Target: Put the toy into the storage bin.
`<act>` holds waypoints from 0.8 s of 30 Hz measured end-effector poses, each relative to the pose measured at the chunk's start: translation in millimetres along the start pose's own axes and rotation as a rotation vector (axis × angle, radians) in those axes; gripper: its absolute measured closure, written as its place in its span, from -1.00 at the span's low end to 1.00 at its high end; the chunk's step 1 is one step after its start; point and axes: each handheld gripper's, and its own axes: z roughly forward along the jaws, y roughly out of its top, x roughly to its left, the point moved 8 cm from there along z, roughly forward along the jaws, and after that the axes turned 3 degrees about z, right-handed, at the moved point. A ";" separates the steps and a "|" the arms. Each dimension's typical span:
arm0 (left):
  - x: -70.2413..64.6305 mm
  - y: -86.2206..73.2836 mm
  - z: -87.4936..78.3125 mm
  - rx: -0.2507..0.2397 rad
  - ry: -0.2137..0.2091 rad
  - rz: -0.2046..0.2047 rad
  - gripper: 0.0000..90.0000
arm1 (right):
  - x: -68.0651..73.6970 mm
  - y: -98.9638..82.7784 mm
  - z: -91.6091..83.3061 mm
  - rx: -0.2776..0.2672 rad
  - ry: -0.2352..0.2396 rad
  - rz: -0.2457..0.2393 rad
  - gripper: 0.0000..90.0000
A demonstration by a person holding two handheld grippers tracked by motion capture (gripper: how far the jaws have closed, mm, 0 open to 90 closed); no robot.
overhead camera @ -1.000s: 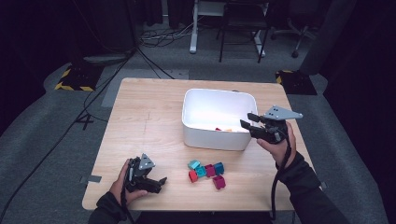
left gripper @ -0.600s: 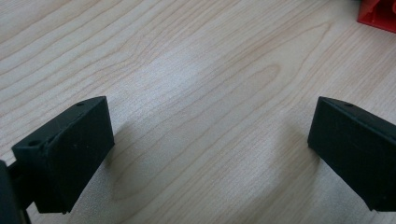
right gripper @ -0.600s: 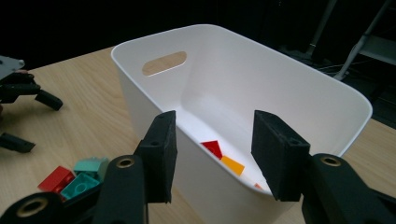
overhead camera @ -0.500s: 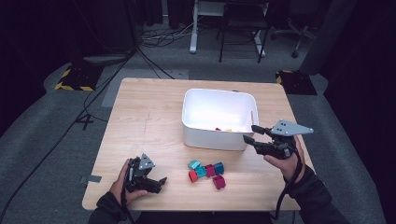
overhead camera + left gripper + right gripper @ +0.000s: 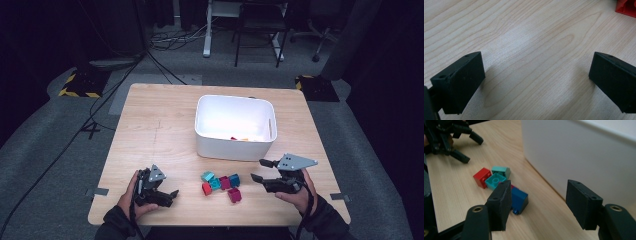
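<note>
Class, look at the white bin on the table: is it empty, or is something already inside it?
Not empty. The white bin holds a few small pieces, red and orange, lying against its near wall; most of its floor is bare.

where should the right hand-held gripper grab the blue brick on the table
Grip the blue brick across its two flat side walls, coming in low from the right hand-held gripper's side. It lies tilted at the cluster's near edge, closest to those open jaws, with the white bin beside it, leaving that approach free.

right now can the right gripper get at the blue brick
Probably yes. The right gripper has just been opening, nothing between its jaws, and points at the blue brick across bare table. The white bin stands to one side.
</note>
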 end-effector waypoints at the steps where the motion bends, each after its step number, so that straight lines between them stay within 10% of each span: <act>1: 0.0 0.0 -0.1 0.001 -0.001 0.000 -0.99 | 1.5 -1.8 1.1 0.002 0.007 0.003 -0.16; 24: 0.2 -0.1 -0.1 0.000 0.003 0.002 -0.99 | 52.0 -56.9 37.0 0.102 0.103 -0.040 -0.16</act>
